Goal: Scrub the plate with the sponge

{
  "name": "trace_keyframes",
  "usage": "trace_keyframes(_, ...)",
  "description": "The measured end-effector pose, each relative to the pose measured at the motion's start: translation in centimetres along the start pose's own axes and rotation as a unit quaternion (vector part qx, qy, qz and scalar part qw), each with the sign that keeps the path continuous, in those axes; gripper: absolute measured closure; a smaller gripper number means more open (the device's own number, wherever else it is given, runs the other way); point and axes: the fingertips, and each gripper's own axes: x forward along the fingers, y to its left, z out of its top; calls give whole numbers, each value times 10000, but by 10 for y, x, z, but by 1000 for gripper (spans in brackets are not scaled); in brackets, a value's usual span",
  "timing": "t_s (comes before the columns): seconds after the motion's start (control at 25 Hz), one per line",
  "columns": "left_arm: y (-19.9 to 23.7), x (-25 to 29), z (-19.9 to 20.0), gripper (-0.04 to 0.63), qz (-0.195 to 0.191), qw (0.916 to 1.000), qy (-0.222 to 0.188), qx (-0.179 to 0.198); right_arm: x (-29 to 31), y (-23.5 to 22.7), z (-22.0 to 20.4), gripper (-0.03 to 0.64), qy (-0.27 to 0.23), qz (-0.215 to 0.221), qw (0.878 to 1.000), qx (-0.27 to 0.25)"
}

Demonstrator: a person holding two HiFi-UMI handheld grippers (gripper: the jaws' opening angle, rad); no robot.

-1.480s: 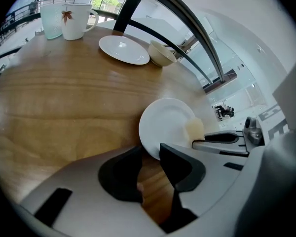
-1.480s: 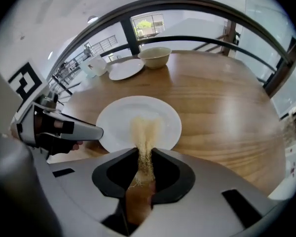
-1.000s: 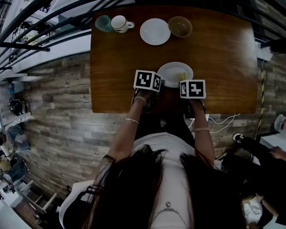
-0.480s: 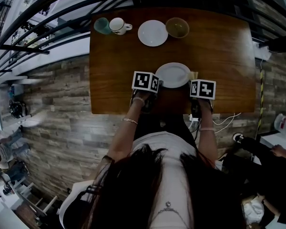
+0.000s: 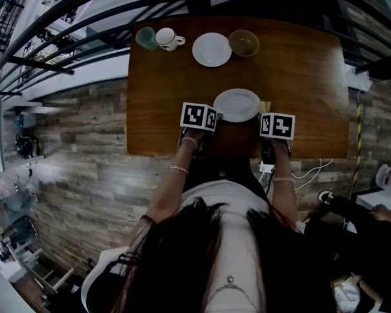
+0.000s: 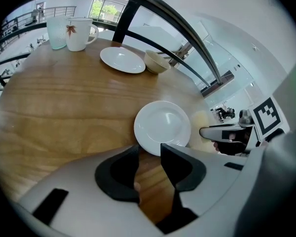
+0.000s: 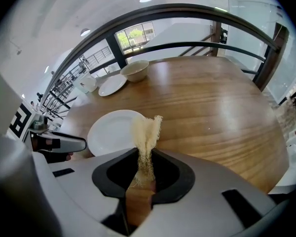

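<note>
- Tumbler (image 5: 144,36), mug (image 5: 165,38), spare plate (image 5: 212,49) and bowl (image 5: 244,42) stand along the tabletop's (image 5: 300,77) far edge.
- The plate (image 5: 236,104) lies near the front edge, between both tongs.
- Left tongs (image 6: 150,151): narrowly apart, empty, tips near the plate's rim.
- Right tongs (image 7: 145,154): pinching the sponge (image 7: 147,130) beside the plate.

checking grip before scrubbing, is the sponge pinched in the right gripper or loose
Pinched. The right gripper's jaws press the sponge from both sides, squeezing it thin; its free end sticks out past them.
</note>
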Motion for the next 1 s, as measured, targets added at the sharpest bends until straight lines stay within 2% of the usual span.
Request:
trace_keyframes(0.32,-10,-16,-9,465,104,9996,-247,-57,-15,0,-8,520,-170,130,9997,-100)
trace_keyframes(1.0,-38,-65,8,465,463,9915,-1185,279,-57,2,12,520,-931,198,9939,-560)
